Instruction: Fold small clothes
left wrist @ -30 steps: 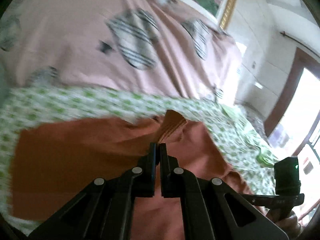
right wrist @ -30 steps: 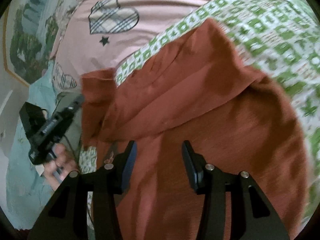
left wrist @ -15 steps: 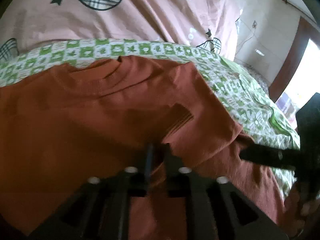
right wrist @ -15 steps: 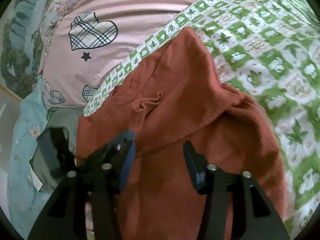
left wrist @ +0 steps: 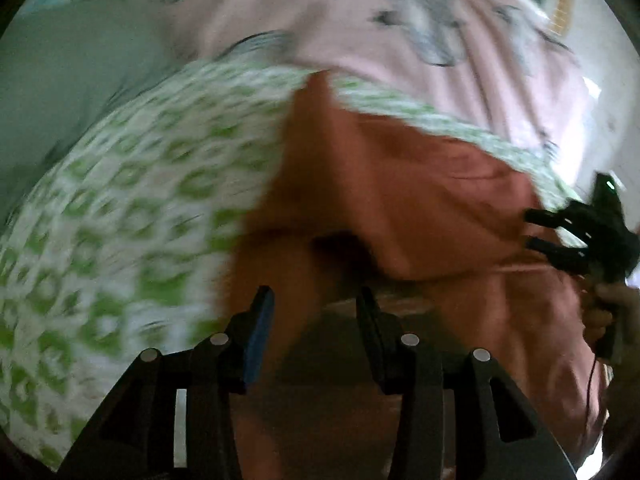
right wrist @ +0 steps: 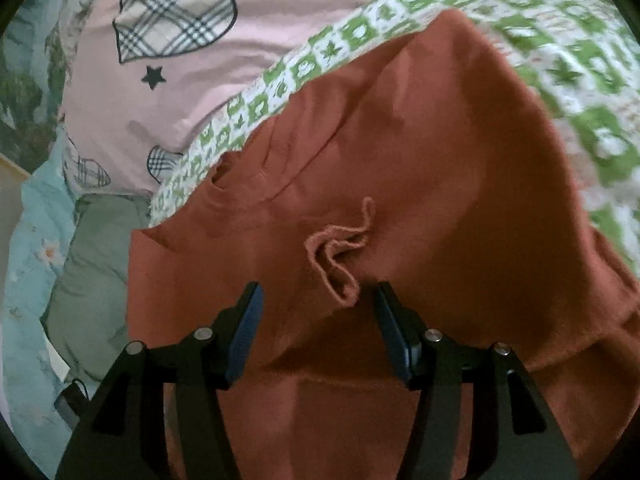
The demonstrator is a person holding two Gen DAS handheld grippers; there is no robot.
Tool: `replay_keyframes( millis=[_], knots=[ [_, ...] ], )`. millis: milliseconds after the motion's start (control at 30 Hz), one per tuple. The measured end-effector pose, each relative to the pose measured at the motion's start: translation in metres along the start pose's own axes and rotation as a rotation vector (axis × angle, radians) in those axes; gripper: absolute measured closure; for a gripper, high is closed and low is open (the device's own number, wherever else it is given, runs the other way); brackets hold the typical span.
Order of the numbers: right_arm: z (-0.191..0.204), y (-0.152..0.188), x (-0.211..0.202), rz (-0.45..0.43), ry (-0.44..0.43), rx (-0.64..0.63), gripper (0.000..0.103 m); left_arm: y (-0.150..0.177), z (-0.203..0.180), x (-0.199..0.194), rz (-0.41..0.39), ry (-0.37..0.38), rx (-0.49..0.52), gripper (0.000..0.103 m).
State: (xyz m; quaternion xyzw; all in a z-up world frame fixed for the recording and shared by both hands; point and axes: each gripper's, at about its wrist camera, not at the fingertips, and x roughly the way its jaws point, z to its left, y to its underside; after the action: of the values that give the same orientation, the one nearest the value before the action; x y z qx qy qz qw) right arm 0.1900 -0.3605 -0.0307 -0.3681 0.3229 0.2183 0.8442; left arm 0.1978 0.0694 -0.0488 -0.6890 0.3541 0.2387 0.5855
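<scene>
A rust-orange knit top (right wrist: 400,168) lies on a green-and-white patterned sheet (right wrist: 580,80), with a sleeve folded across its body and the ribbed cuff (right wrist: 340,248) bunched in the middle. My right gripper (right wrist: 316,320) is open just above the top, its jaws either side of the cuff. In the blurred left wrist view my left gripper (left wrist: 316,320) is open and empty over the left part of the top (left wrist: 400,200). The right gripper (left wrist: 576,236) shows there at the right edge, held in a hand.
A pink duvet with plaid hearts (right wrist: 168,52) lies behind the sheet. A grey-green garment (right wrist: 92,280) and pale blue floral bedding (right wrist: 28,240) lie at the left. A small dark device (right wrist: 70,400) rests at the lower left.
My left gripper has opened and let go of the sleeve cuff, and it has swung left. The cuff now lies on the top's body. The right gripper has stayed open and come closer to the cuff.
</scene>
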Motion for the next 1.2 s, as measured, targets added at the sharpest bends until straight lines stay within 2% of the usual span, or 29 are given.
replay_keyframes(
  millis=[33, 100, 200, 333, 400, 467, 500, 600, 733, 800, 933, 1000, 1033, 1200],
  knots=[
    [0.005, -0.001, 0.005, -0.009, 0.013, -0.023, 0.051, -0.002, 0.01, 0.004, 0.011, -0.015, -0.018, 0.062],
    [0.01, -0.003, 0.012, 0.003, 0.004, -0.034, 0.087, -0.01, 0.019, 0.014, 0.022, -0.035, -0.018, 0.062],
    [0.02, -0.011, 0.01, -0.017, -0.013, -0.045, 0.095, -0.026, 0.01, 0.037, 0.044, -0.059, 0.027, 0.062],
    [0.035, -0.027, -0.031, -0.13, -0.081, -0.063, 0.095, -0.043, -0.001, 0.066, 0.062, -0.112, 0.044, 0.061],
    [0.032, -0.035, -0.066, -0.237, -0.087, -0.062, 0.095, -0.052, 0.006, 0.068, 0.034, -0.125, -0.016, 0.065],
    [0.022, -0.036, -0.087, -0.296, -0.05, -0.054, 0.095, -0.054, 0.02, 0.065, 0.005, -0.138, -0.104, 0.066],
    [0.015, -0.036, -0.091, -0.306, -0.026, -0.051, 0.095, -0.053, 0.03, 0.063, -0.009, -0.117, -0.164, 0.065],
    [-0.013, -0.025, -0.079, -0.245, 0.039, -0.035, 0.095, -0.045, 0.044, 0.061, -0.03, -0.057, -0.257, 0.065],
    [-0.036, -0.001, -0.05, -0.161, 0.123, -0.039, 0.095, -0.043, 0.043, 0.058, -0.043, -0.063, -0.27, 0.065],
    [-0.049, 0.006, -0.041, -0.138, 0.126, -0.008, 0.095, -0.04, 0.049, 0.055, -0.042, -0.045, -0.282, 0.065],
    [-0.046, 0.008, -0.048, -0.16, 0.128, -0.029, 0.095, -0.04, 0.052, 0.054, -0.047, -0.025, -0.295, 0.064],
    [-0.041, 0.006, -0.047, -0.162, 0.162, -0.048, 0.09, -0.039, 0.054, 0.052, -0.049, -0.02, -0.303, 0.064],
    [-0.042, 0.005, -0.047, -0.15, 0.21, -0.046, 0.089, -0.039, 0.054, 0.053, -0.046, -0.017, -0.307, 0.064],
    [-0.048, 0.009, -0.071, -0.203, 0.235, -0.02, 0.089, -0.035, 0.056, 0.044, -0.016, 0.009, -0.282, 0.064]
  ],
)
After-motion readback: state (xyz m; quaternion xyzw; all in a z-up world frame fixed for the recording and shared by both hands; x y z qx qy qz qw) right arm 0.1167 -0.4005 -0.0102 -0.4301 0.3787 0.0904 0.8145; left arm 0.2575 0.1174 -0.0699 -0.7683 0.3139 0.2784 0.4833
